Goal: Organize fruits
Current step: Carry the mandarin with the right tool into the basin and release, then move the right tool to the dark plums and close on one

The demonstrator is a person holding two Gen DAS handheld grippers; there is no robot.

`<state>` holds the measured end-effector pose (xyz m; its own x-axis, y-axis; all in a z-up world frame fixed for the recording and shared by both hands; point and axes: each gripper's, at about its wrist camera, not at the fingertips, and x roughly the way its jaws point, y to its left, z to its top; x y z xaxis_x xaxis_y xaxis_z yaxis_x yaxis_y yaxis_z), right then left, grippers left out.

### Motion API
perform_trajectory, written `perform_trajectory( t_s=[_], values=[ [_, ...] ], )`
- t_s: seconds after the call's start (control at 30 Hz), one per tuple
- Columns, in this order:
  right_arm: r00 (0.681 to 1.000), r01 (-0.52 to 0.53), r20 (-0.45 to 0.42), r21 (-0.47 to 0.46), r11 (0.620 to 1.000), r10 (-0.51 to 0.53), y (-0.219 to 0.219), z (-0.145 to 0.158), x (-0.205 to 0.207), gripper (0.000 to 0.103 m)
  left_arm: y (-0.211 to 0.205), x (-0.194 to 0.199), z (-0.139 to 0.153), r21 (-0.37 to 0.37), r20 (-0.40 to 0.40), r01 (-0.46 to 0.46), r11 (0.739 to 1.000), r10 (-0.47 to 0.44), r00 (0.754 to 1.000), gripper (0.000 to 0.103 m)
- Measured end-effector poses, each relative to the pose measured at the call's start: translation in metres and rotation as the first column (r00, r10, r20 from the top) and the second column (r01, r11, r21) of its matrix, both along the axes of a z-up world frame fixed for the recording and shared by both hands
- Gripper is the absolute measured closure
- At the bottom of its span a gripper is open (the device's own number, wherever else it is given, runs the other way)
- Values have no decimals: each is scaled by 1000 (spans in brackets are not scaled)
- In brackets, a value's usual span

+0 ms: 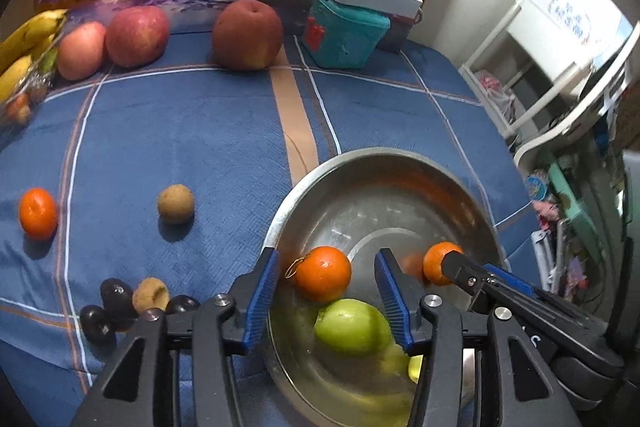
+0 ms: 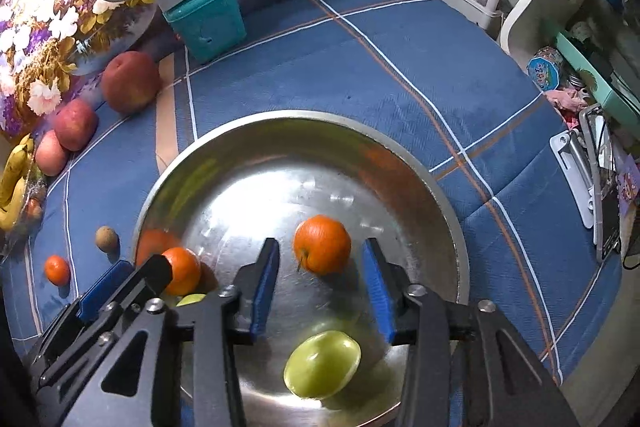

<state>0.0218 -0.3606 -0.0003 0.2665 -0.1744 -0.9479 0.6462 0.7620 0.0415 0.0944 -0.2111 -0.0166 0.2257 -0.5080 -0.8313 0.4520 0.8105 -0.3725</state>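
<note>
A: Steel, that bowl [image 2: 420, 163]; it fills the lower middle of the right wrist view, on the blue checked cloth [image 2: 420, 39]. What lies in it?

B: Two mandarins and a green fruit [image 2: 322, 365]. One mandarin [image 1: 323, 273] sits between the blue pads [image 1: 262, 297] of the left gripper [image 1: 326, 301], at the bottom of the left wrist view. The pads stand apart and do not press it.

A: And the right gripper [image 2: 320, 287]?

B: Its jaws are apart too, with the other mandarin [image 2: 322, 244] lying loose on the bowl floor just ahead of them.

A: What is left on the cloth?

B: At the left of the left wrist view, a third mandarin [image 1: 38, 214] and a small brown fruit [image 1: 176, 204]. Lower left, a dark cluster of plums [image 1: 106, 309]. Along the upper left, bananas [image 1: 24, 45], two red apples [image 1: 137, 35] and a peach [image 1: 247, 35].

A: Behind them?

B: A teal box [image 1: 344, 35], upper middle.
</note>
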Motion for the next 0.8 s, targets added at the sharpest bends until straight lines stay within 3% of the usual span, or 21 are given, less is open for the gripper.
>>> perform_trajectory(
  t_s=[0.2, 0.27, 0.43, 0.53, 0.6, 0.67, 0.8],
  values=[
    [999, -32, 7, 6, 999, 32, 9, 5, 2, 57, 31, 4, 7, -5, -26, -69, 998, 69, 997, 44],
    [999, -49, 5, 5, 999, 49, 13, 4, 4, 47, 48, 8, 7, 5, -27, -119, 993, 119, 993, 43],
    [997, -81, 19, 21, 996, 81, 25, -1, 7, 22, 90, 15, 3, 119, 16, -259, 959, 259, 966, 21],
    [995, -100, 32, 8, 995, 99, 33, 2, 9, 18, 115, 18, -2, 149, 23, -341, 928, 341, 940, 0],
    [993, -102, 54, 30, 994, 100, 36, 3, 9, 16, 128, 19, -3, 158, 24, -376, 913, 377, 926, 0],
    [990, -113, 85, 48, 992, 108, 42, 5, 10, 6, 134, 20, -1, 177, 47, -390, 903, 389, 920, 0],
    [977, -200, 79, -6, 980, 200, 66, 10, 21, 6, 148, 21, 12, 195, 127, -410, 891, 392, 911, 0]
  ],
)
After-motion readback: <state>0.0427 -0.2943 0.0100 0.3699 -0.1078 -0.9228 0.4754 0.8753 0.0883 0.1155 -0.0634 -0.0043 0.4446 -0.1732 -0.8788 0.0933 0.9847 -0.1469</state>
